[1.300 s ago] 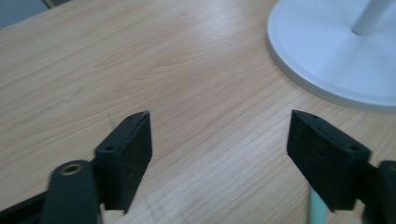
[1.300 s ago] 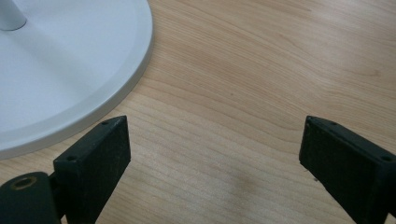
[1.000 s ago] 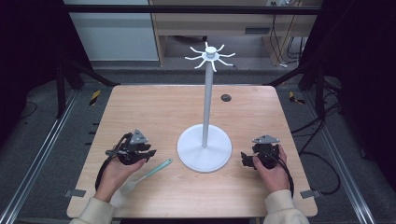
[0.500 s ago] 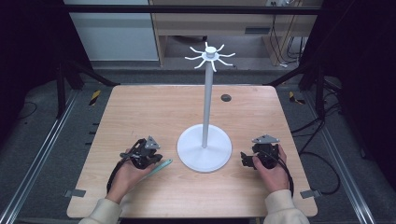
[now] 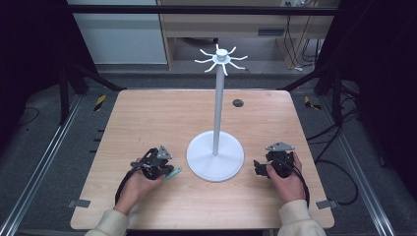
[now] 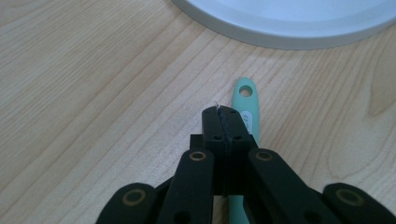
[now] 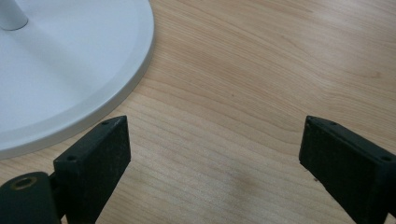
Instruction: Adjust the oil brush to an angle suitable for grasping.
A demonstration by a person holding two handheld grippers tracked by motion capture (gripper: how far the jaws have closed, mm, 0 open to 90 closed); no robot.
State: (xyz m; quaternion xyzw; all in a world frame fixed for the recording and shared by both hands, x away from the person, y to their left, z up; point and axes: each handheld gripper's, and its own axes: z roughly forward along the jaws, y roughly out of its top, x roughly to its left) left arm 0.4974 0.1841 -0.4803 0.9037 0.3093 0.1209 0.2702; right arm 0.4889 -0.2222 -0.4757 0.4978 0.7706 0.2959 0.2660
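- Just left of the white stand base (image 5: 215, 158), the teal utensil handle (image 6: 245, 100) lies on the surface (image 5: 162, 118), hanging hole toward the base.
- Left gripper (image 6: 223, 113) is clamped on it.
- Right gripper (image 7: 215, 149), farther off, gapes empty.

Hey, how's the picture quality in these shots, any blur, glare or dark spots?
High view: table evenly lit, surroundings dark, slightly soft. Left gripper view: wood grain and mint handle sharp, the near black fingers a bit soft. Right gripper view: white stand base bright without harsh glare, faint shadow under it.
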